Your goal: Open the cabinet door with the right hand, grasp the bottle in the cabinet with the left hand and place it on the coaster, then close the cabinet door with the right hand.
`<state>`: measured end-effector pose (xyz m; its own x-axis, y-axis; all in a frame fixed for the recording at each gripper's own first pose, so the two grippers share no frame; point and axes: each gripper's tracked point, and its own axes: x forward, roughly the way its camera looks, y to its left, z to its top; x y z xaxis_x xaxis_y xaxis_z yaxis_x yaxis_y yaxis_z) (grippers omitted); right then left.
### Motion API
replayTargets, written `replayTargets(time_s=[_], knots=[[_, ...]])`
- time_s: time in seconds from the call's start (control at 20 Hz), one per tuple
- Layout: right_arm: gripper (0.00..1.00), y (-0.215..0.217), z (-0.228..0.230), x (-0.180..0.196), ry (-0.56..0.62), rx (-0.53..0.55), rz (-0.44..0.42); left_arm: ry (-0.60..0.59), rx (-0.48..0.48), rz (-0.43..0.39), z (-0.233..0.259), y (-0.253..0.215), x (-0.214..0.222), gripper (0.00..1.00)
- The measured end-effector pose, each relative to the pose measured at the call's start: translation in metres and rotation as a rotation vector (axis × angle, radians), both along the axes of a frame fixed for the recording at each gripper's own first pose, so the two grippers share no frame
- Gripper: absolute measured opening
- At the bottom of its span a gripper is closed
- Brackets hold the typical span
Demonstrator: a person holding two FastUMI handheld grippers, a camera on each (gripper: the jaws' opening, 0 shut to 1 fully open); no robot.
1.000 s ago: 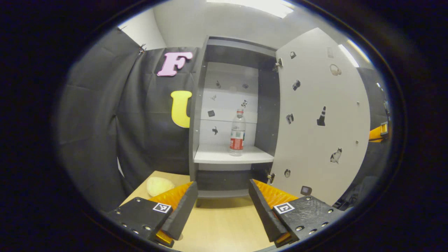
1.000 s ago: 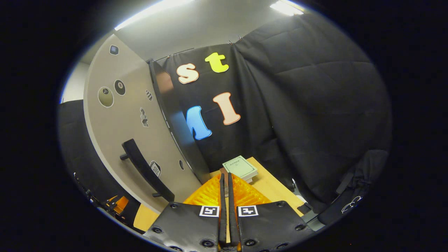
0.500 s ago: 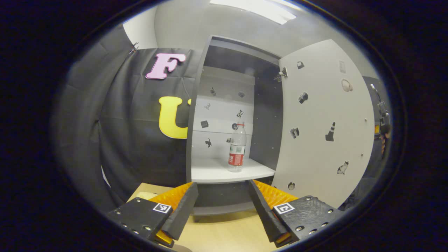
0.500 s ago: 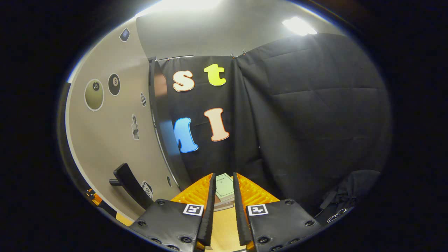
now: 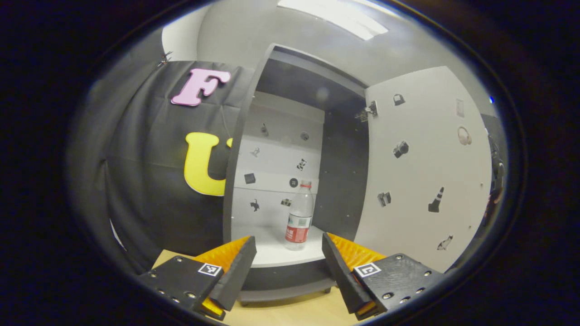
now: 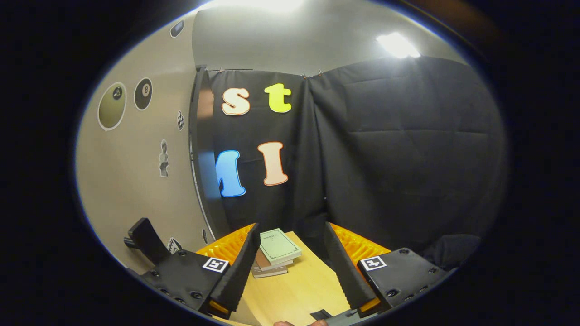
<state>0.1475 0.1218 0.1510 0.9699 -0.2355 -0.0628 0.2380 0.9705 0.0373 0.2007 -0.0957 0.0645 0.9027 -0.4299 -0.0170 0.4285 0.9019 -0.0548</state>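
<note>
My left gripper (image 5: pixel 288 267) is spread wide, holding nothing, aimed at the bottle (image 5: pixel 297 216) standing near the front edge of the cabinet shelf (image 5: pixel 272 253). Its red label is too small to read. The cabinet door (image 5: pixel 426 172) hangs open on the right. My right gripper (image 6: pixel 288 267) is spread too, over the tabletop (image 6: pixel 294 290), with stacked books (image 6: pixel 275 251) beyond it
</note>
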Motion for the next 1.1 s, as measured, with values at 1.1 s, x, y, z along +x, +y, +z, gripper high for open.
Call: replayTargets(time_s=[1.1], knots=[[0.96,-0.060,-0.036,0.111,0.057,0.046,0.032,0.104,0.079,0.055,-0.063,-0.115,0.174,0.90]])
